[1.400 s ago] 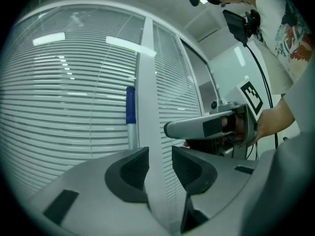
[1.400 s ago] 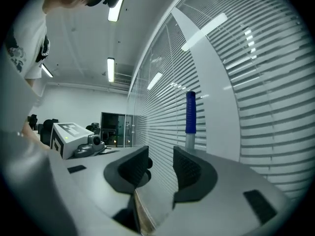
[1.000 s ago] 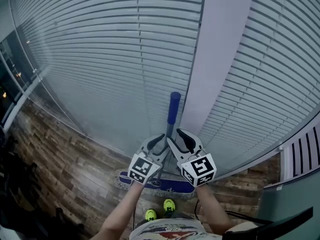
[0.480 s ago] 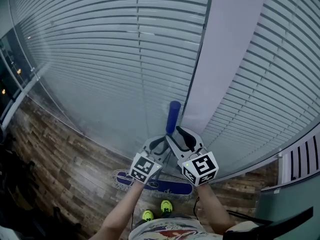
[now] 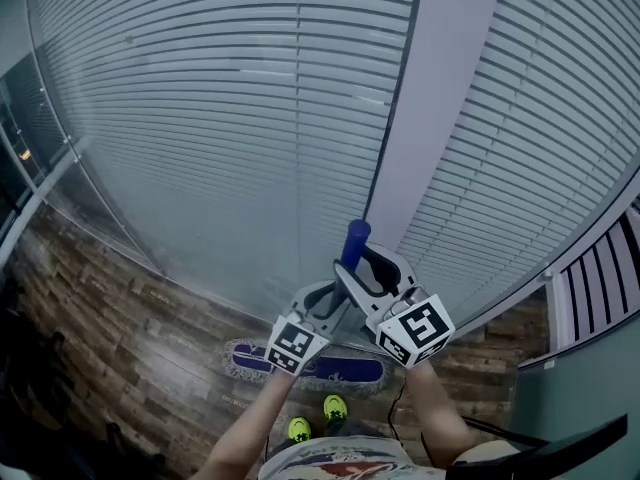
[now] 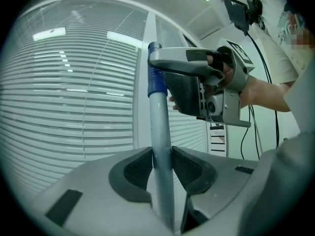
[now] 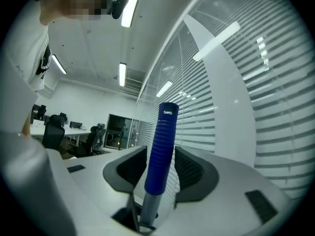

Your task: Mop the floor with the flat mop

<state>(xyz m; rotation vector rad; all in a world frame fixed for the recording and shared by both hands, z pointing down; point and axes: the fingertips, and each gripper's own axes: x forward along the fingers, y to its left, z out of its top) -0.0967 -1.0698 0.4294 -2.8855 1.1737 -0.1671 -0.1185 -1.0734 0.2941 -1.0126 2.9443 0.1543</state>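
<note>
Risen slightly, right gripper clamped the blue ribbed grip, left gripper's just-closing jaws pinching the grey pole for leverage

Slatted blinds and a white pillar are closing off the space directly ahead; wooden floor is lying open to the left.

Head view down, gripper views sharing handle
</note>
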